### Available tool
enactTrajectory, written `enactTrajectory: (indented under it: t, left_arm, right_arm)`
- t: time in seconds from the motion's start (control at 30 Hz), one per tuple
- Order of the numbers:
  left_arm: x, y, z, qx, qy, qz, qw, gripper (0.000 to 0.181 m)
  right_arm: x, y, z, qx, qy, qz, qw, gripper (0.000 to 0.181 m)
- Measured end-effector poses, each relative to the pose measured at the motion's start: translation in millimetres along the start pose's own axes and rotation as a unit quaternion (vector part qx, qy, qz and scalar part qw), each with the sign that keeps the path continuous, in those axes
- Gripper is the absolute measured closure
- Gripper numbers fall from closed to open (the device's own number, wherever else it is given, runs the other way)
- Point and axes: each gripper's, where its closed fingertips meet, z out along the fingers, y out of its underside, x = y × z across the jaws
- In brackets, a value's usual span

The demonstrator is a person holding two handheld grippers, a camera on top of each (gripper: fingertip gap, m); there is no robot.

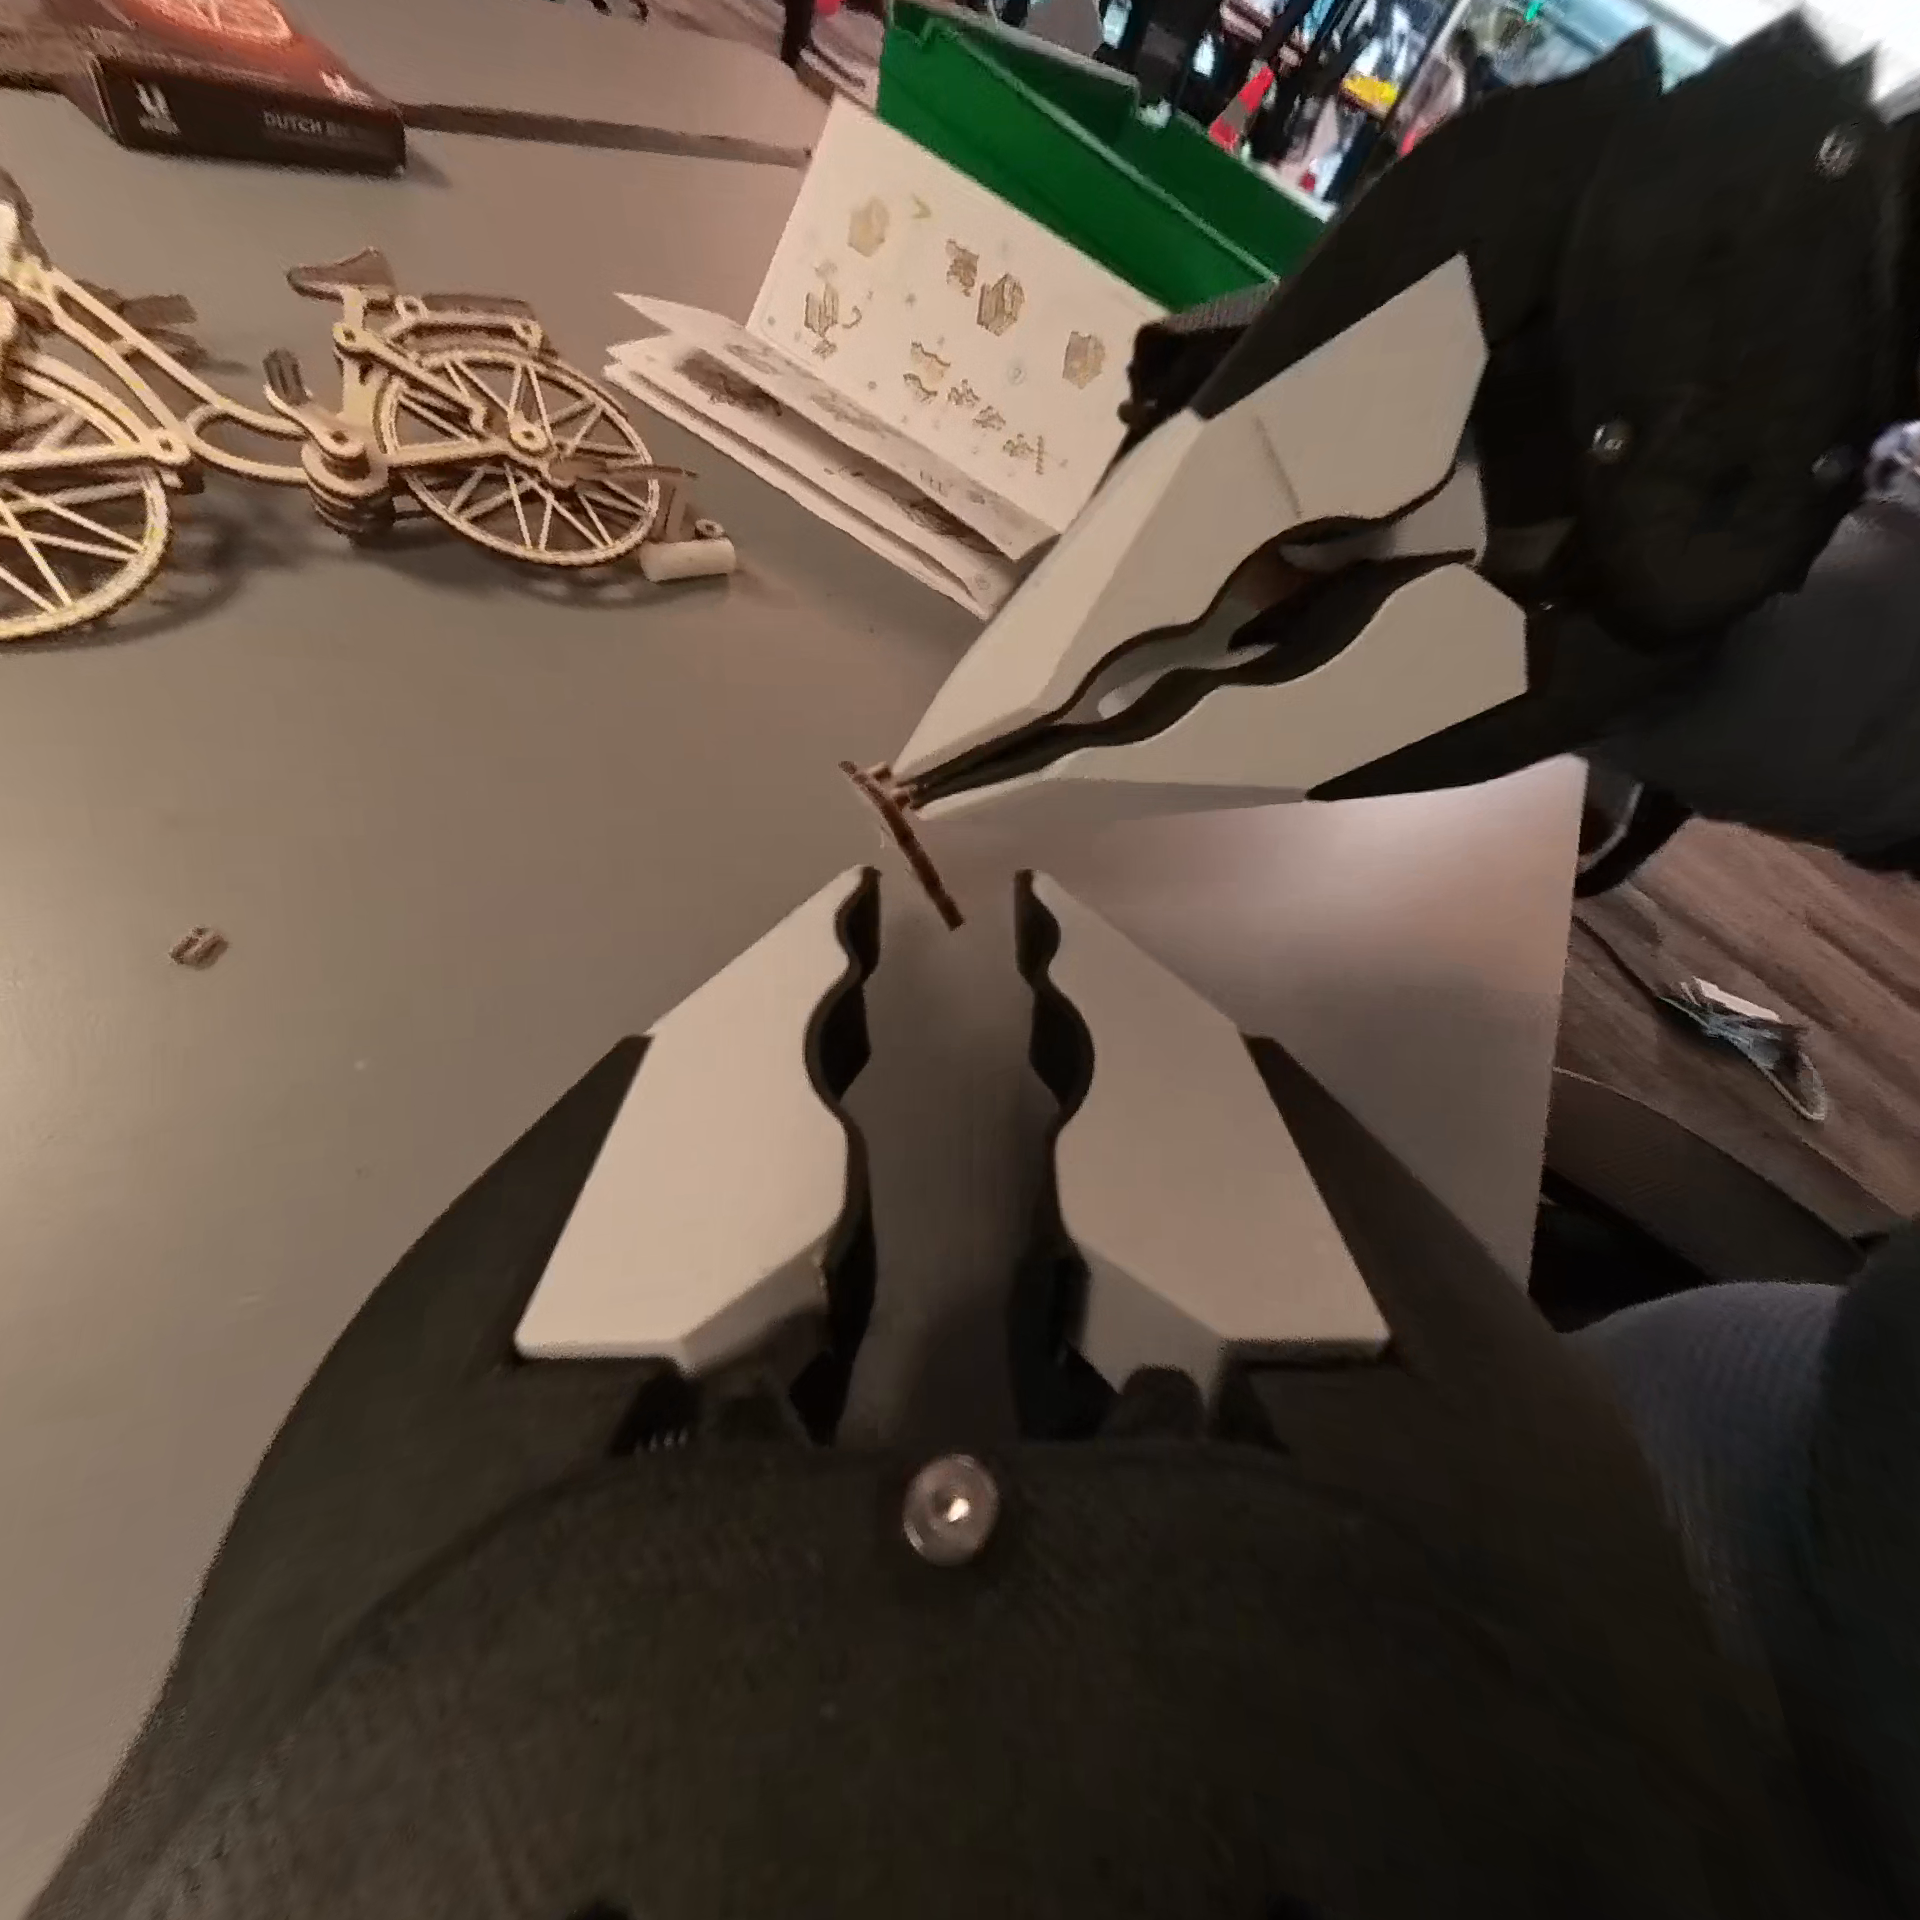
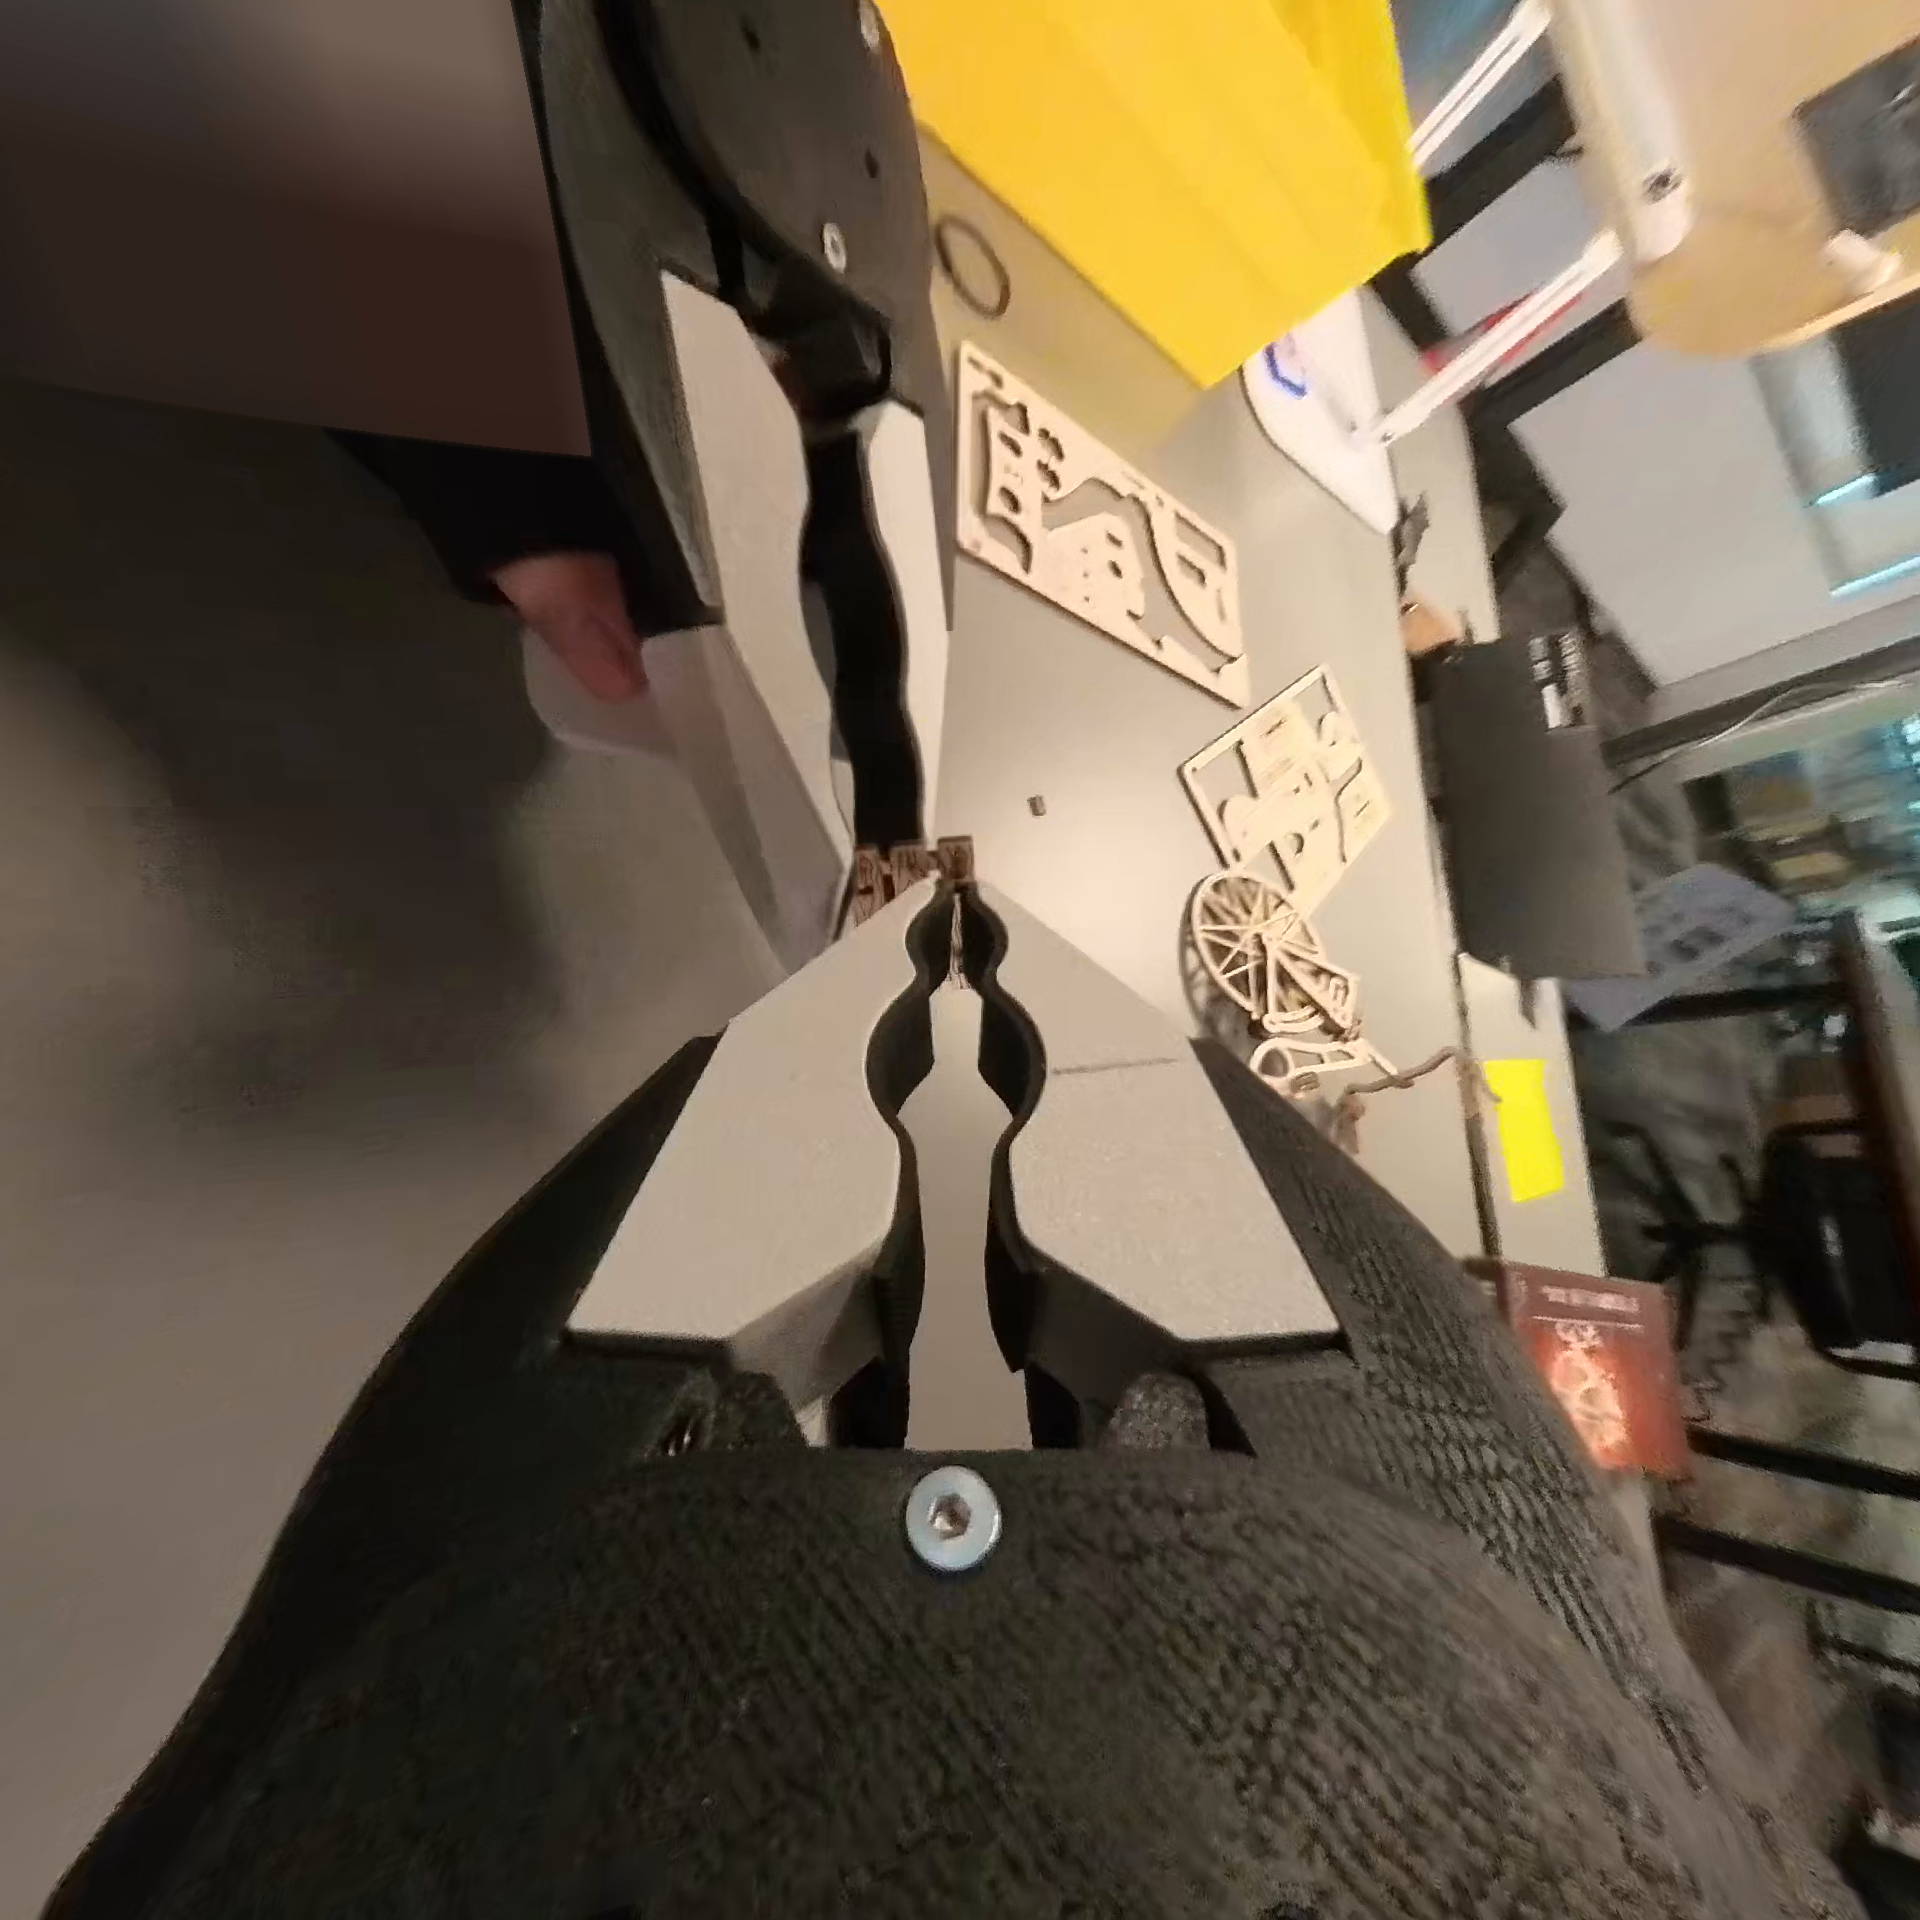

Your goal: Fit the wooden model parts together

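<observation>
My left claw (image 1: 943, 883) has smooth matt grey plastic fingers (image 1: 717, 1122) on a rough, grainy black printed body, fastened with a shiny metal screw (image 1: 950, 1522). The right claw (image 2: 954, 896) looks the same, its black shell coarser still. The small part (image 1: 914, 847) it pinches is thin pale wood with dark burnt edges. Far left, the bicycle model (image 1: 343, 436) is the same light laser-cut wood, unvarnished. The bench (image 1: 416, 831) is smooth matt grey. The booklet (image 1: 925, 416) is white paper, and the green bin (image 1: 1060, 166) behind it is glossy plastic.
</observation>
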Motion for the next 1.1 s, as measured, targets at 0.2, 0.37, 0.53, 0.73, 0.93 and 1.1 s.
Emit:
enactTrajectory:
  t: [0.2, 0.37, 0.53, 0.73, 0.93, 1.1]
  left_arm:
    - [-6, -12, -2, 0.040, -0.051, 0.038, 0.997, 0.177]
    - [-22, -5, -1, -0.007, -0.136, 0.138, 0.981, 0.180]
    - [-29, 1, 5, -0.033, -0.169, 0.165, 0.971, 0.180]
    - [-32, 4, 13, -0.056, -0.178, 0.187, 0.965, 0.180]
    - [-30, 8, 17, -0.070, -0.155, 0.193, 0.966, 0.180]
    - [-30, 6, 18, -0.065, -0.150, 0.187, 0.969, 0.180]
  right_arm:
    - [7, -6, -4, 0.050, 0.054, -0.021, 0.997, 0.181]
    - [4, 0, 2, 0.047, 0.080, -0.046, 0.995, 0.181]
    - [3, 9, 6, 0.032, 0.124, -0.061, 0.990, 0.181]
    - [3, 18, 7, 0.042, 0.134, -0.058, 0.988, 0.181]
    - [1, 24, 6, 0.054, 0.131, -0.048, 0.989, 0.181]
    - [2, 24, 4, 0.070, 0.136, -0.054, 0.987, 0.181]
